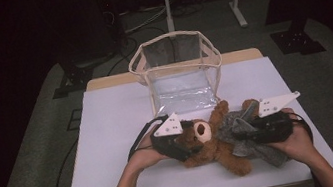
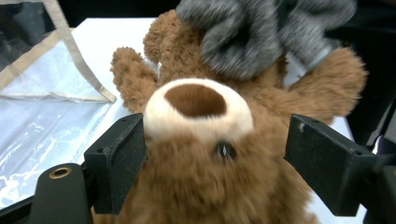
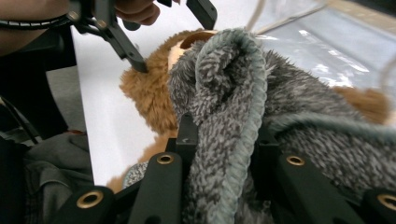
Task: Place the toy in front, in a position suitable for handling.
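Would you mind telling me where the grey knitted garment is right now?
In the high view, the grey garment lies over the teddy bear's body at the table's near right, pinched by the right tongs.

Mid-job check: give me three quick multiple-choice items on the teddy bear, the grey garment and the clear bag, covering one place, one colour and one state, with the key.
1. Where does the clear bag stand relative to the teddy bear?
A. Farther from the person, behind the bear
B. On top of the bear
C. On the floor beside the table

2. What colour is the fuzzy garment on the bear?
A. Red
B. Grey
C. Yellow

3. How does the right gripper stand?
A. Open, away from everything
B. Shut on the grey garment
C. Shut on the bag's rim

Key:
1 A, since the high view shows the bag upright on the white table beyond the bear.
2 B, as the knit is mottled grey in both gripper views.
3 B, as the right gripper view has a fold of the garment pinched between its jaws.
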{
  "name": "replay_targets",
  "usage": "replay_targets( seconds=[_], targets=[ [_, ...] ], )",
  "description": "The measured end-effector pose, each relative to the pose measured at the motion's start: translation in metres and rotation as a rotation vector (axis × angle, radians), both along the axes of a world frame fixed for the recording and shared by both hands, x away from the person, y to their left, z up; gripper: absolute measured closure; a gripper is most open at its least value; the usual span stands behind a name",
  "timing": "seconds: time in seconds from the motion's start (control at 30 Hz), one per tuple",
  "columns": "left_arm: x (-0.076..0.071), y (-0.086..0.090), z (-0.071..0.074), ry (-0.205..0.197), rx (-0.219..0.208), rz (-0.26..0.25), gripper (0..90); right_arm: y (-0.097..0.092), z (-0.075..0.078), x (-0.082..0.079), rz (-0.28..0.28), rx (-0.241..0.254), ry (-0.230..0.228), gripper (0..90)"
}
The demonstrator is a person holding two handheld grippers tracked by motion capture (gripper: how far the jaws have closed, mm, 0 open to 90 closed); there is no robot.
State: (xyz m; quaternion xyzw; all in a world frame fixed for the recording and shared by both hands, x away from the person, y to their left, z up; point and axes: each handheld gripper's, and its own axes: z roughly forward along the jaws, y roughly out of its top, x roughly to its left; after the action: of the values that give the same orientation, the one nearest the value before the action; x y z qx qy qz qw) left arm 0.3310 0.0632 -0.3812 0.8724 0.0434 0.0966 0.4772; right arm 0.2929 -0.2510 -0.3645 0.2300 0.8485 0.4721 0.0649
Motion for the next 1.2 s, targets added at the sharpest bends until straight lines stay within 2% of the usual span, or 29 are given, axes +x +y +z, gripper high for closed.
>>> replay_targets(
  seconds=[0.07,0.13,0.27,0.37,0.43,0.5,0.63,0.73,0.77,0.87,1.03,1.1,1.2],
  targets=[
    [0.005,-0.007,-0.002,0.011,0.023,0.001,19.1,-0.011,0.005,-0.005,-0.021,0.005,-0.013,71.1],
    [0.007,-0.01,-0.005,0.018,0.026,0.007,19.1,-0.026,0.012,-0.011,-0.053,0.008,-0.025,71.2],
    [0.011,-0.01,-0.01,0.045,0.006,0.029,17.5,-0.063,0.028,-0.02,-0.139,0.019,-0.047,71.1],
    [0.013,-0.012,-0.01,0.057,0.01,0.054,11.1,-0.079,0.033,-0.021,-0.181,0.02,-0.049,70.9],
    [0.014,-0.014,-0.011,0.067,0.02,0.052,9.3,-0.082,0.031,-0.016,-0.192,0.024,-0.039,70.9],
    [0.015,-0.016,-0.012,0.075,0.022,0.047,8.5,-0.078,0.022,-0.007,-0.187,0.028,-0.011,70.9],
    [0.015,-0.019,-0.014,0.095,0.029,0.05,9.3,-0.055,-0.001,0.017,-0.12,0.049,0.062,70.9],
    [0.012,-0.016,-0.01,0.041,0.059,0.057,26.5,-0.038,-0.008,0.028,-0.081,0.09,0.095,71.2],
    [0.011,-0.014,-0.009,0.037,0.059,0.058,30.9,-0.033,-0.008,0.03,-0.064,0.103,0.102,71.2],
    [0.009,-0.008,-0.007,0.02,0.058,0.048,34.9,-0.016,-0.008,0.028,-0.012,0.121,0.104,71.2],
    [0.005,0.011,0.007,-0.038,0.096,0.019,35.5,0.001,-0.006,0.019,0.051,0.128,0.105,71.3],
    [0.004,0.021,0.012,-0.052,0.097,0.014,35.1,0.003,-0.001,0.021,0.053,0.127,0.091,71.3],
    [0.004,0.034,0.014,-0.047,0.105,0.016,33.9,0.003,0.009,0.032,0.005,0.125,0.061,71.2]
  ],
)
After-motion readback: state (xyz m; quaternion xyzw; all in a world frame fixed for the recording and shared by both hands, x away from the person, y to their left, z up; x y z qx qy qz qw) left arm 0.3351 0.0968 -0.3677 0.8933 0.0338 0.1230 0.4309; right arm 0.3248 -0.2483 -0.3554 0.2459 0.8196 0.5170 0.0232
